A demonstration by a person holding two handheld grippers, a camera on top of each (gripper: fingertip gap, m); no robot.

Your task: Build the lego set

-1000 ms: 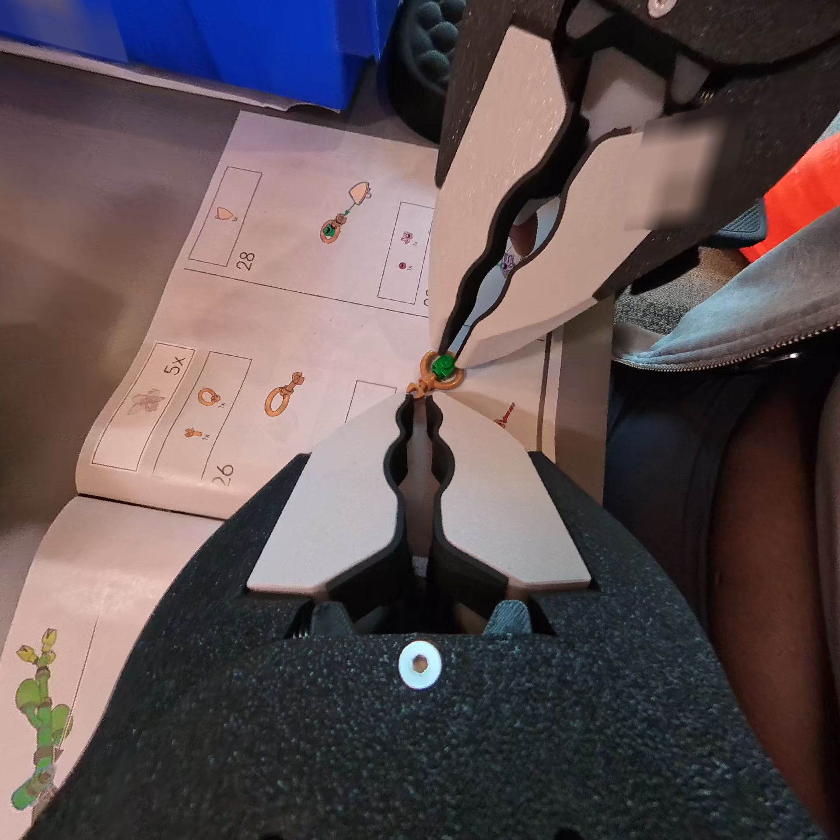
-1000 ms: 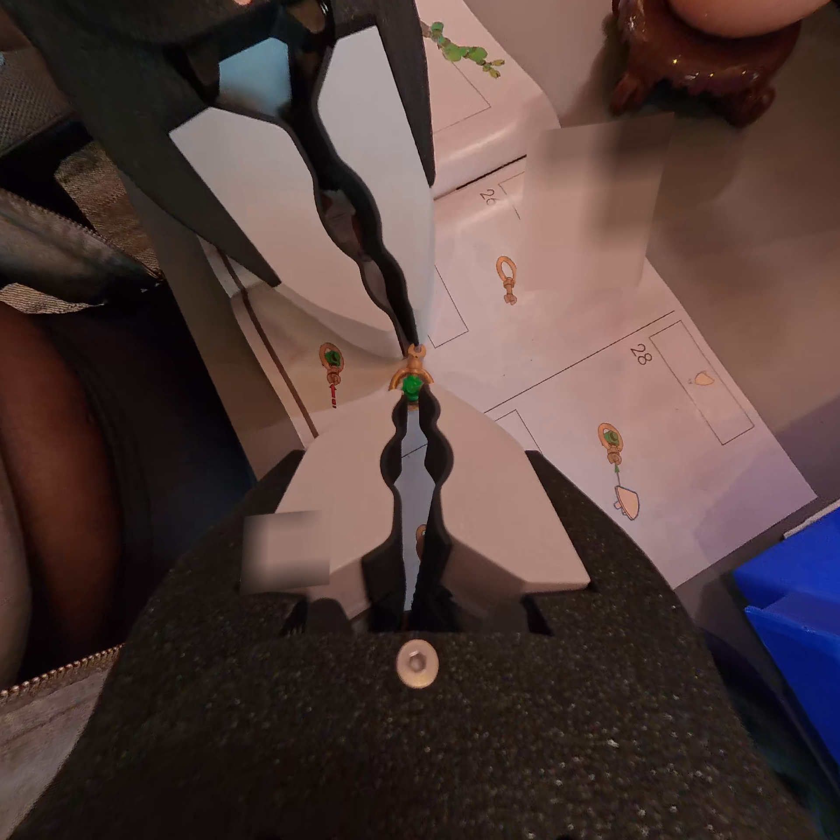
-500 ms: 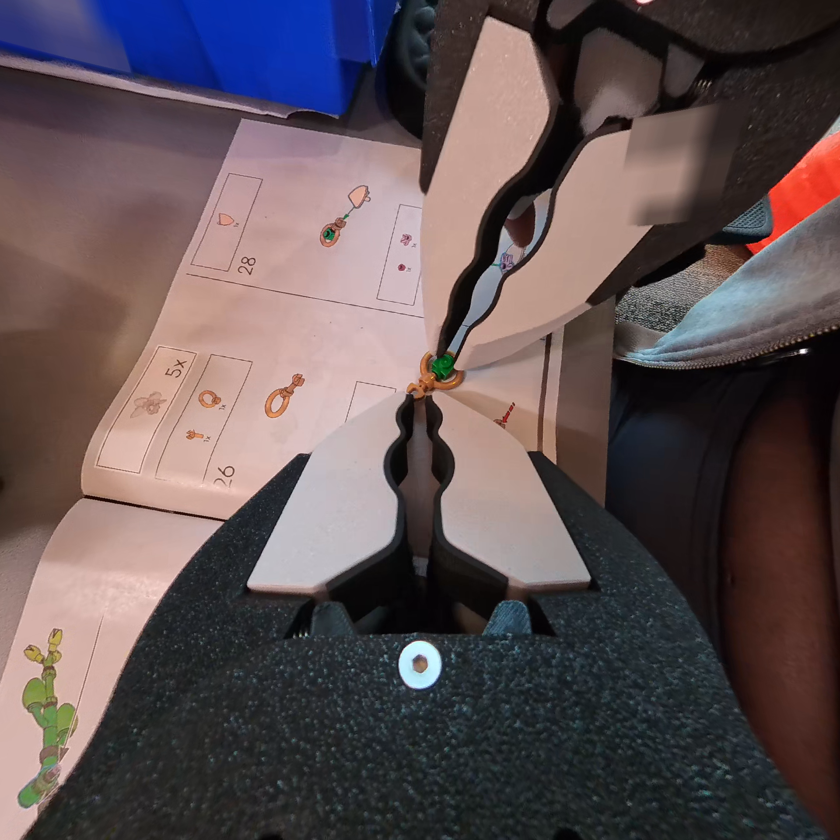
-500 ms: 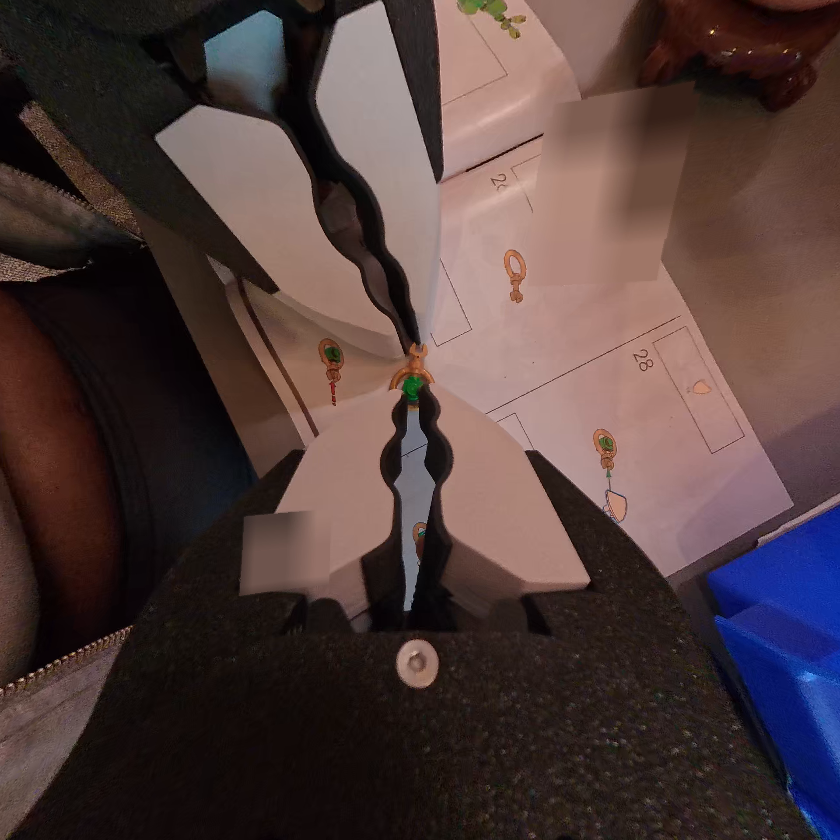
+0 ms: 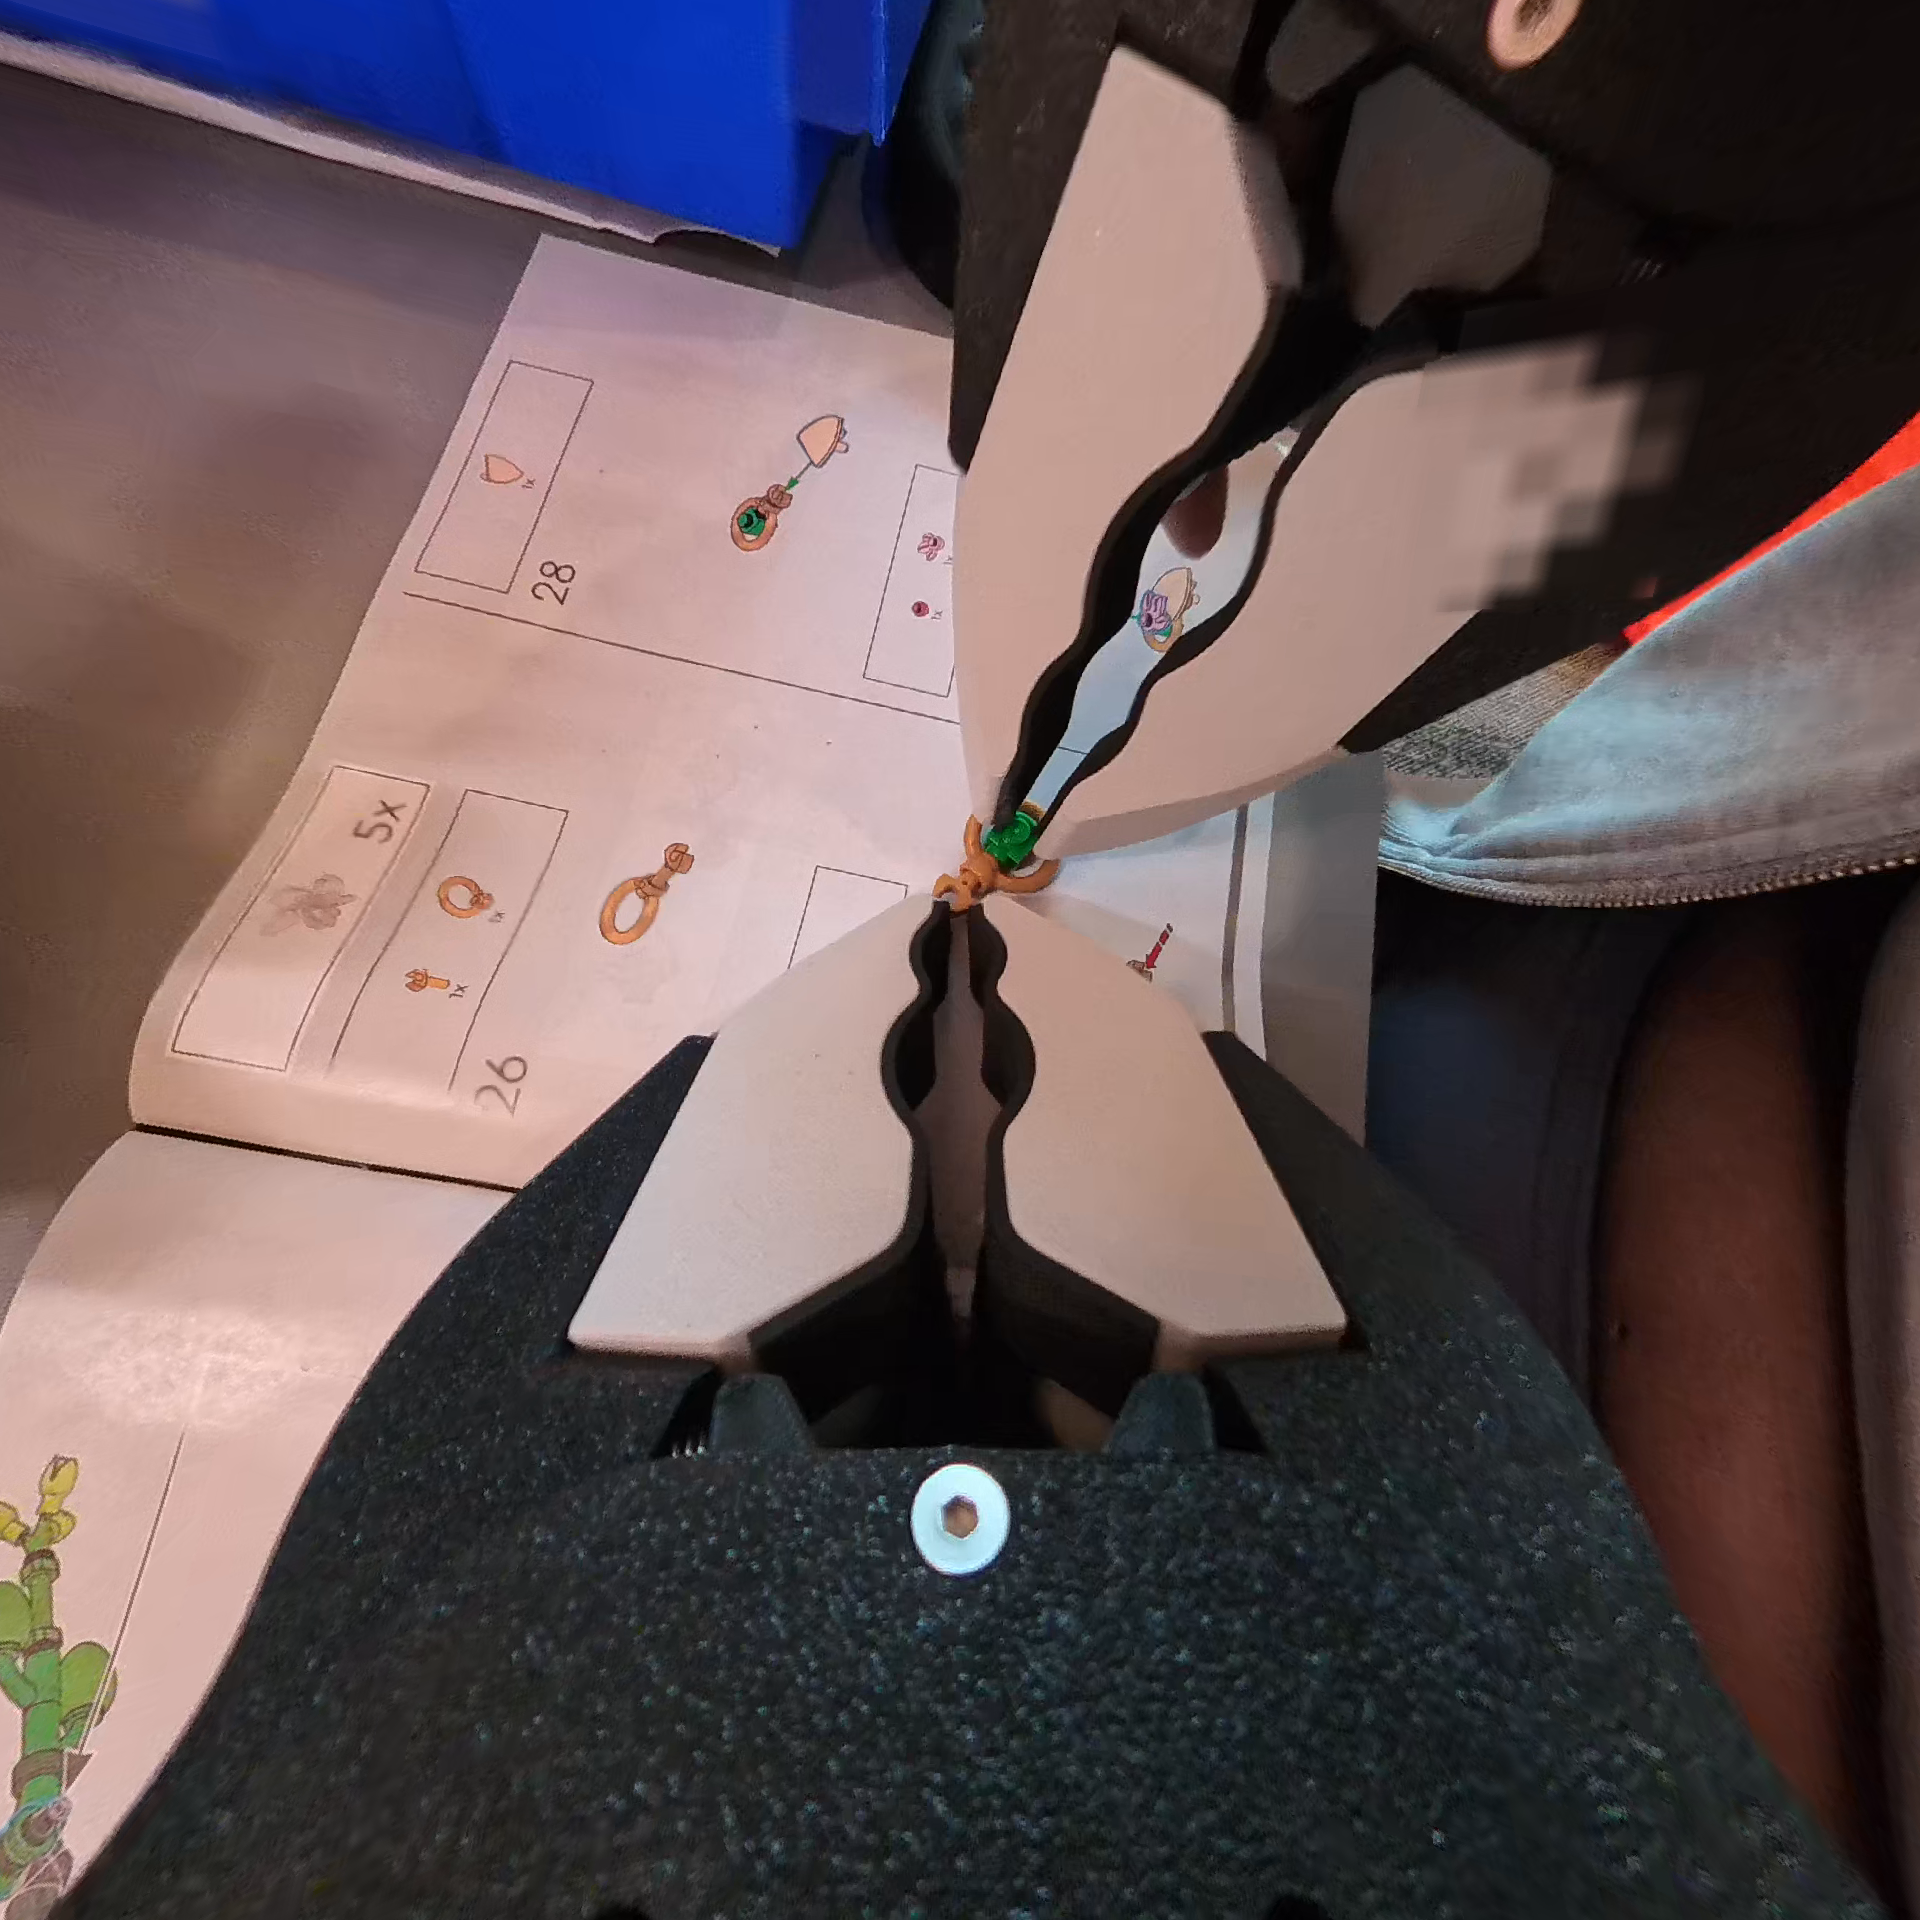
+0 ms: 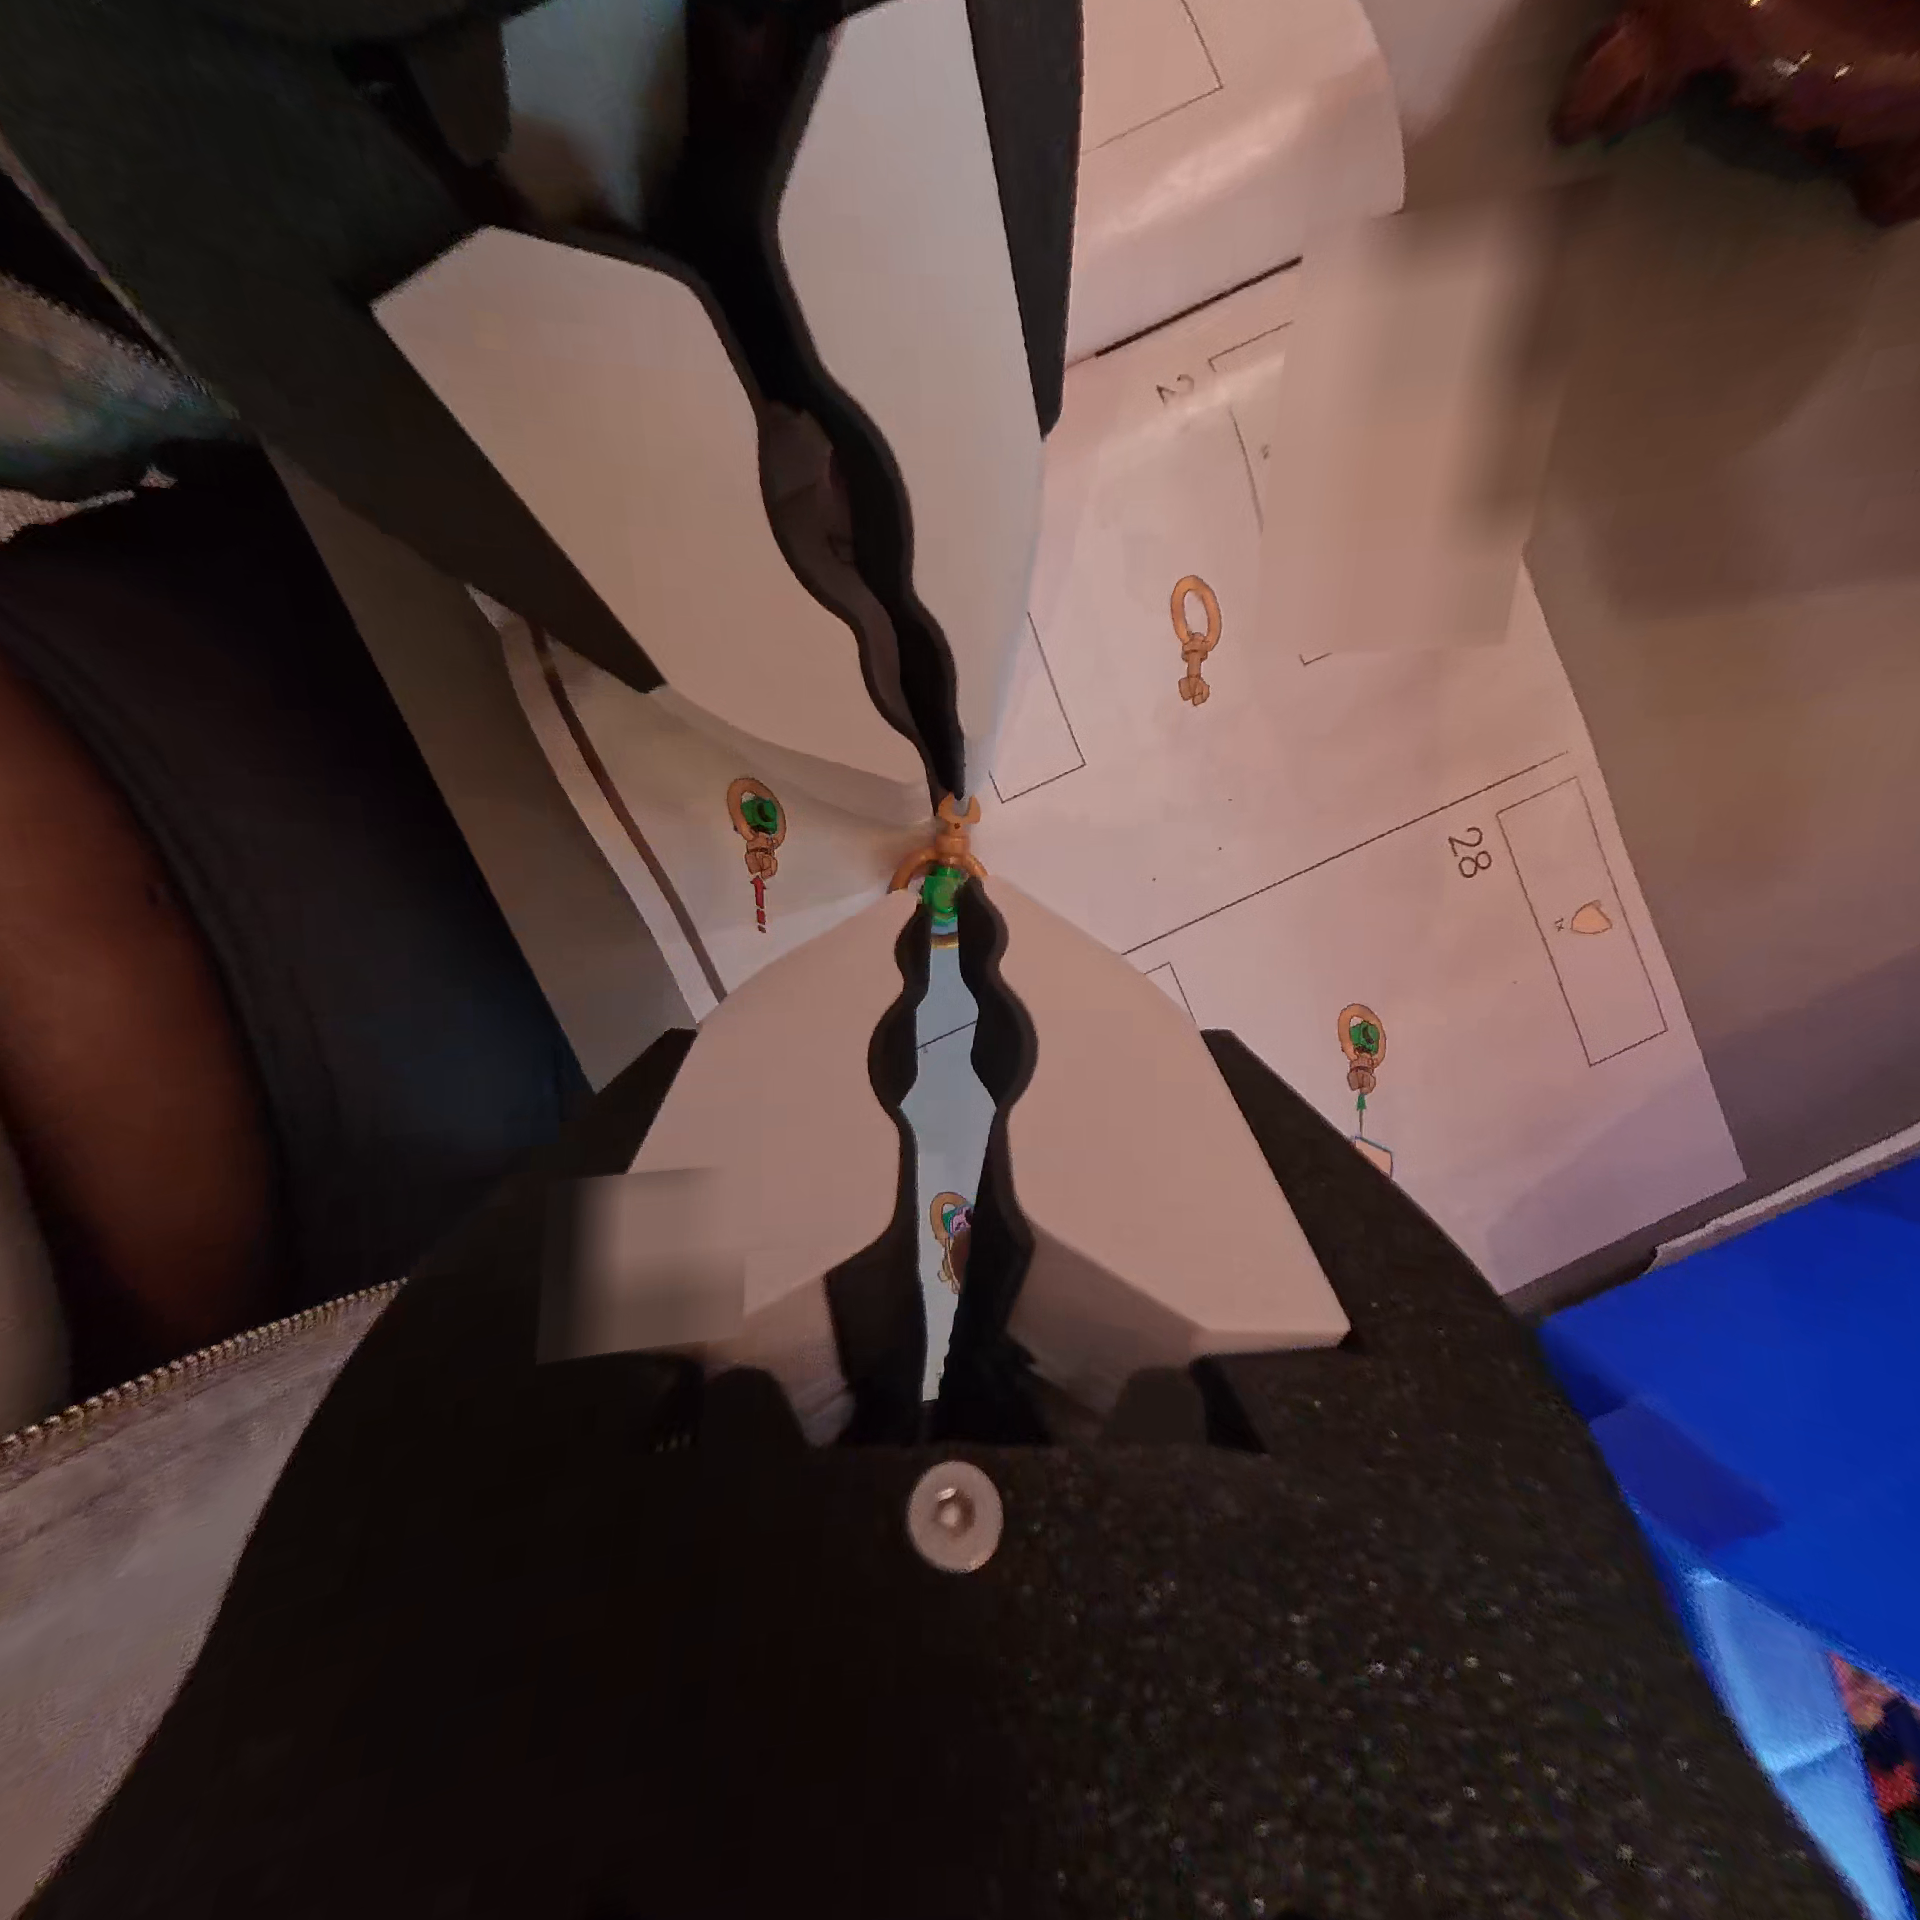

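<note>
A small tan ring piece with a clip end carries a green stud in its ring. My left gripper is shut on the clip end. My right gripper comes in from above, tip to tip with the left one, and is shut on the green stud. In the right wrist view my right gripper pinches the green stud, the tan ring piece sits just beyond it, and the left gripper holds its far end. Both hover over the open instruction booklet.
The booklet lies on a grey table. A blue bin stands past the booklet and also shows in the right wrist view. A person's leg and a grey zipped jacket are close beside the grippers. A brown object sits at the far corner. My two grippers' fingertips are within a few centimetres of each other. About 15 cm separates my left fingertips from the brown object.
Both grippers stay tip to tip on the joined pieces. The right gripper has tilted a little, and in its view the booklet and blue bin have slid up and to the left.
</note>
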